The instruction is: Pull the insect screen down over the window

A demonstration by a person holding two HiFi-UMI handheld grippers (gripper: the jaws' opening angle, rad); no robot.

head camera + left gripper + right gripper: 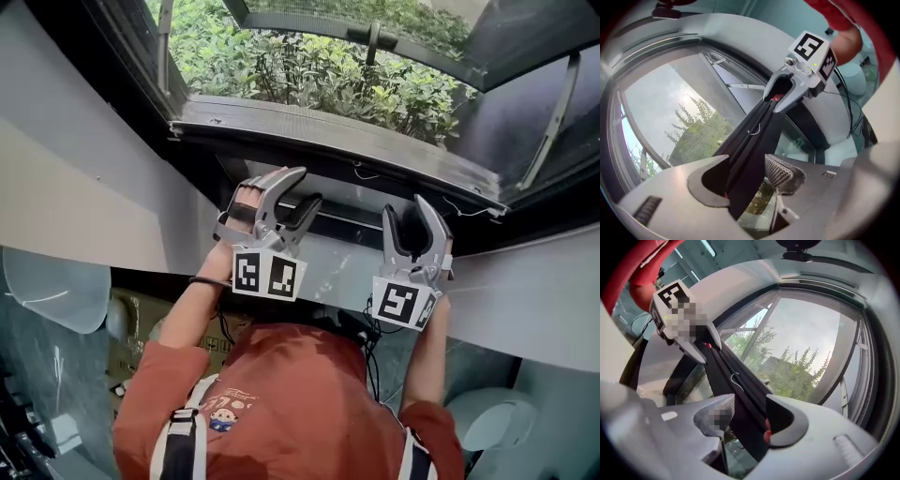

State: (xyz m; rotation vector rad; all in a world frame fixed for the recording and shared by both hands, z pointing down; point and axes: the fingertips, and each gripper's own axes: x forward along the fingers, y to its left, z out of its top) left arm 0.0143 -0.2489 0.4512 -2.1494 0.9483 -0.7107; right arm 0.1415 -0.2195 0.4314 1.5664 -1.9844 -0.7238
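Observation:
The insect screen's black pull bar (pixel 352 217) runs across the window opening, below the grey frame (pixel 328 127). My left gripper (pixel 307 187) is shut on the bar's left part. In the left gripper view the bar (pixel 754 140) passes between that gripper's (pixel 747 164) jaws. My right gripper (pixel 405 208) is shut on the bar further right. The bar (pixel 736 380) fills the gap of that gripper (pixel 749 401) in the right gripper view. Each gripper view shows the other gripper (pixel 777 97) (pixel 705 345) further along the bar. Grey mesh (pixel 801 348) lies beyond it.
Green bushes (pixel 309 66) show outside the open window. A metal stay arm (pixel 553 112) crosses the pane at the right. White wall ledges (pixel 94 187) flank the opening. A white basin (pixel 492 417) sits low on the right, a pale bowl (pixel 52 291) on the left.

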